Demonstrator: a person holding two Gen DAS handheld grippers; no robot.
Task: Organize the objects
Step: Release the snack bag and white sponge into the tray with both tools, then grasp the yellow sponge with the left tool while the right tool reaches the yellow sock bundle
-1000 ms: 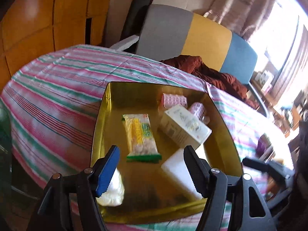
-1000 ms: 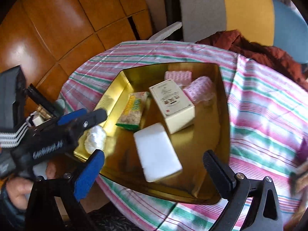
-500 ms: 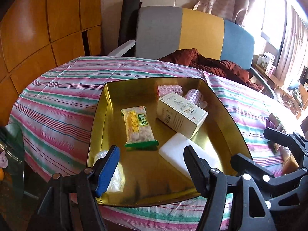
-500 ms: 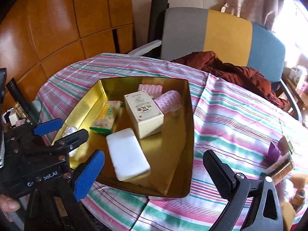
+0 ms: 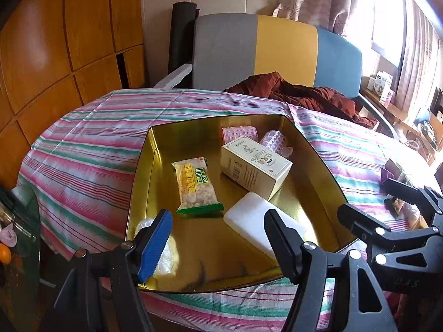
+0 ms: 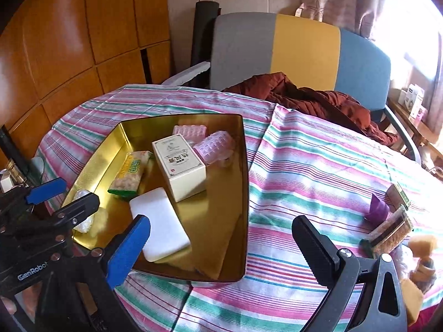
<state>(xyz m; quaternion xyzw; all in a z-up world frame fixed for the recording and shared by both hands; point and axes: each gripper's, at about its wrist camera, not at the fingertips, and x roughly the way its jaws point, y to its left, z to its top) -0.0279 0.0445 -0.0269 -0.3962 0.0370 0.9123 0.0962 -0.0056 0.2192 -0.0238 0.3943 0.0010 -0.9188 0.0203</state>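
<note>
A gold tray is sitting on the striped tablecloth covering the table. Inside it, a cream carton is lying on its side near the middle, with two pink hair rollers resting behind it against the far wall. A yellow snack packet is lying flat just left of the carton. A white block is lying at the near right, close to the carton's front corner. A clear plastic bundle is sitting in the near left corner.

The left gripper is hovering over the tray's near edge, fingers spread apart and holding nothing. The right gripper is hanging over the tray's near right corner, likewise spread wide and empty.

Outside the tray, at the table's right side, a purple item and a brown packaged item are lying on the cloth, well apart from the tray. A dark red garment is lying on the chair behind.
</note>
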